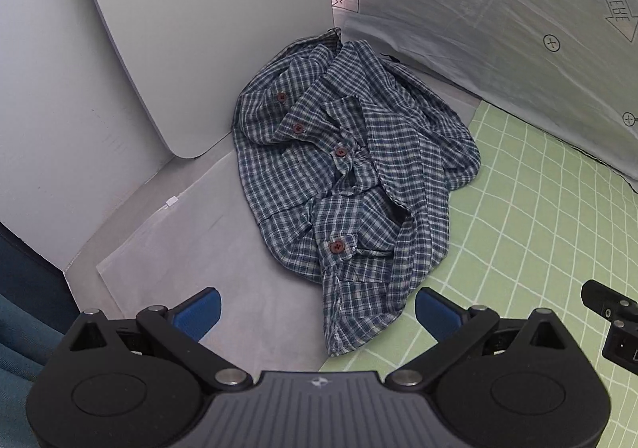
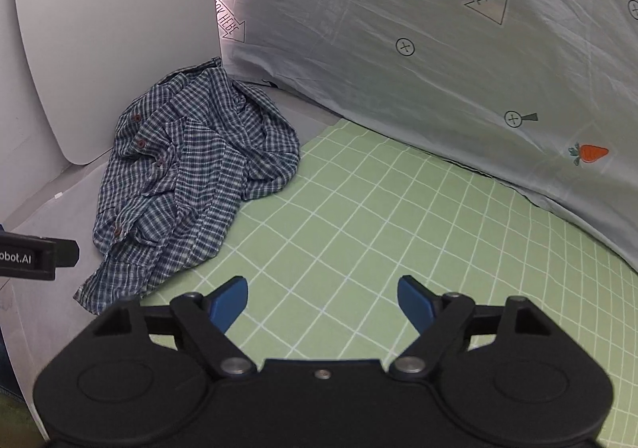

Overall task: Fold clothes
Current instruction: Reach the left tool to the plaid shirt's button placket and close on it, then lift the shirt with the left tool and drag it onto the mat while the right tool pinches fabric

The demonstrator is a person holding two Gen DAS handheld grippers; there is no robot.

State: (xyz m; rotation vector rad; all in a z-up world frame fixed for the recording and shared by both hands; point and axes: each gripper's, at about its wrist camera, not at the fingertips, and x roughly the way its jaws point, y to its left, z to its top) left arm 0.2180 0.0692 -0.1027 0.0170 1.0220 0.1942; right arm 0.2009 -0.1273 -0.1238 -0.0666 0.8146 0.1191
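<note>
A crumpled blue-and-white checked shirt (image 1: 351, 185) with brown buttons lies in a heap on the grey surface, its right edge over the green grid mat (image 1: 538, 232). My left gripper (image 1: 317, 312) is open and empty, just in front of the shirt's near hem. The shirt also shows in the right wrist view (image 2: 191, 185), at the left. My right gripper (image 2: 322, 300) is open and empty above the green grid mat (image 2: 379, 224), to the right of the shirt. Part of the right gripper's body (image 1: 610, 320) shows at the left view's right edge.
White boards (image 1: 179, 29) stand behind and left of the shirt. A pale sheet (image 2: 438, 49) printed with carrots and "LOOK HERE" arrows hangs along the back and right. The left gripper's body (image 2: 36, 254) juts in at the right view's left edge.
</note>
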